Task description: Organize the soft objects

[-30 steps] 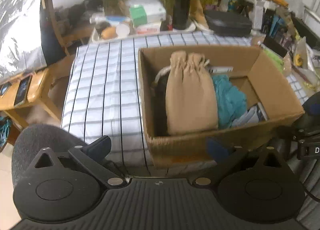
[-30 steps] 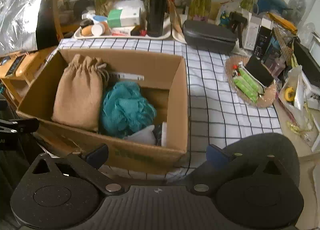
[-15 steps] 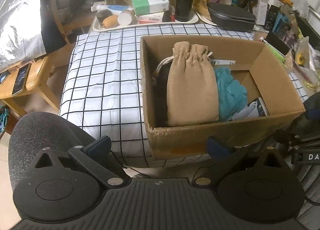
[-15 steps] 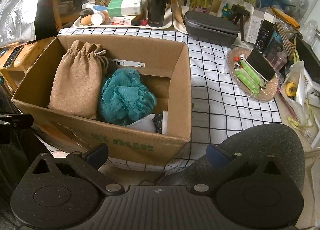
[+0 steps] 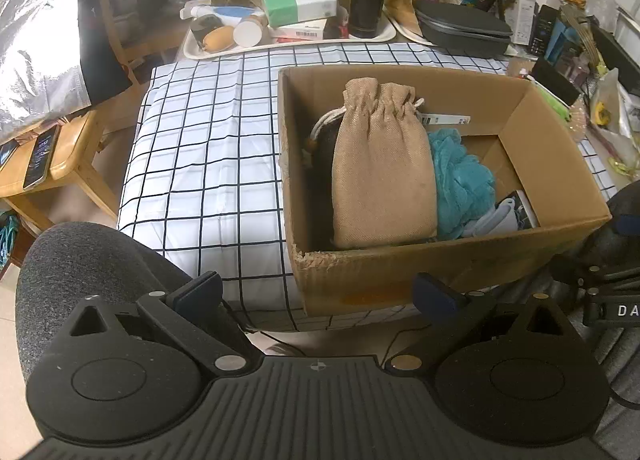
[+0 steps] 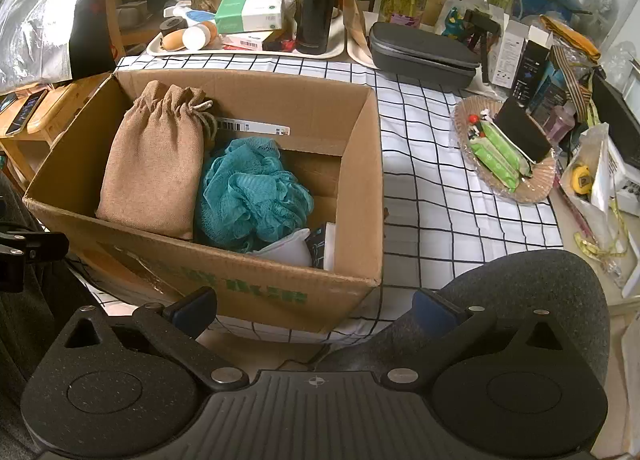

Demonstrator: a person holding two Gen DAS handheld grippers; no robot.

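Cardboard box [image 6: 356, 195] on the checked table [image 5: 208, 163], holding, left to right: tan pouch [image 6: 156, 163] leaning on the back wall, teal mesh puff [image 6: 250, 195] touching it, white cup-shaped item [image 6: 290, 250] at the front right corner. Left tongs [image 5: 316, 294] and right tongs [image 6: 314, 308]: both released wide, empty, held off the near edge of the table, apart from the box.

We are holding the left gripper [image 5: 316, 292] low in the frame, its jaws spread wide and gripping nothing. We are holding the right gripper [image 6: 314, 306] likewise, empty and parted.
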